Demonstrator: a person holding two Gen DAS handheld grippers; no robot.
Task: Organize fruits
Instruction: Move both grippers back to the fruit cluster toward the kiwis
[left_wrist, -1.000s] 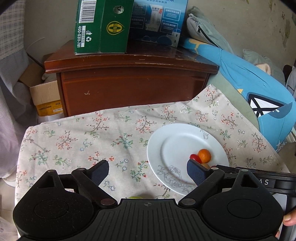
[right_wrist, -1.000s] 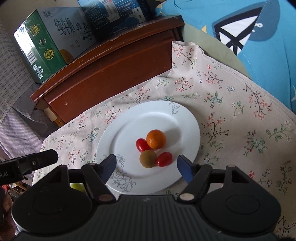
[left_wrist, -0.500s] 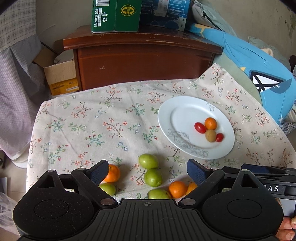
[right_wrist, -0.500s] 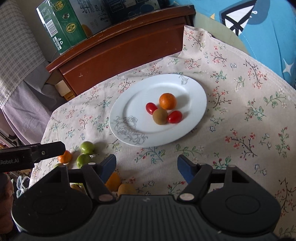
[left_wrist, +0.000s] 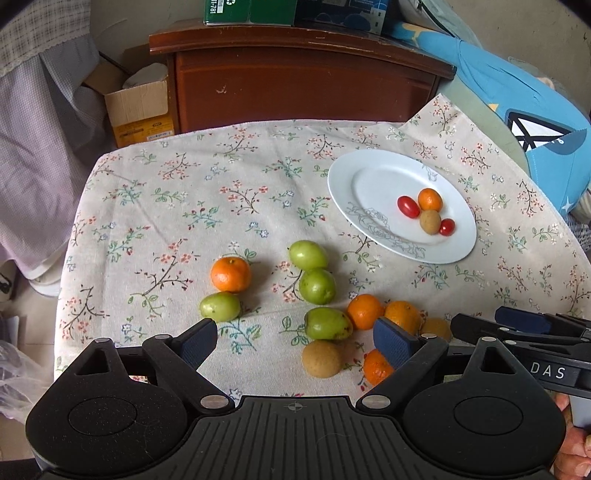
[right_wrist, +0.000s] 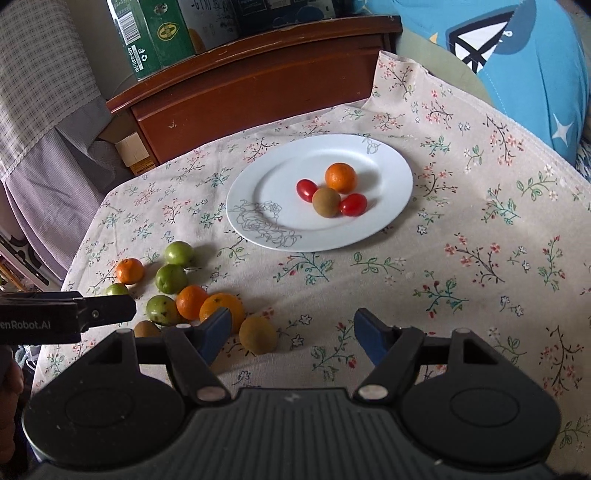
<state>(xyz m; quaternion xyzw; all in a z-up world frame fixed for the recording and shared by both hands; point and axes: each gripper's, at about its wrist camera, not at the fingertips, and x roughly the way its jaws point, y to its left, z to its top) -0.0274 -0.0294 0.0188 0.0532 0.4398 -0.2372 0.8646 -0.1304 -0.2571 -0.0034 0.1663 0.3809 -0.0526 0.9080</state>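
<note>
A white plate (left_wrist: 373, 177) (right_wrist: 388, 162) on the floral cloth holds an orange (right_wrist: 340, 177), a brown kiwi (right_wrist: 326, 202) and two red tomatoes (right_wrist: 353, 204). Loose fruit lies near the cloth's front: several green fruits (left_wrist: 317, 285), several oranges (left_wrist: 231, 274) and kiwis (left_wrist: 321, 359) (right_wrist: 257, 335). My left gripper (left_wrist: 293, 338) is open and empty, above the loose fruit. My right gripper (right_wrist: 293, 330) is open and empty, right of that cluster and in front of the plate.
A brown wooden cabinet (left_wrist: 295, 81) stands behind the table with a green carton (right_wrist: 155, 33) on top. A cardboard box (left_wrist: 138, 110) sits at the back left. A blue cushion (left_wrist: 524, 110) lies at the right. Hanging cloth (left_wrist: 33, 140) is at the left.
Both grippers have pulled back and up from the plate. The loose fruit at the cloth's front has come into view. Both stay open.
</note>
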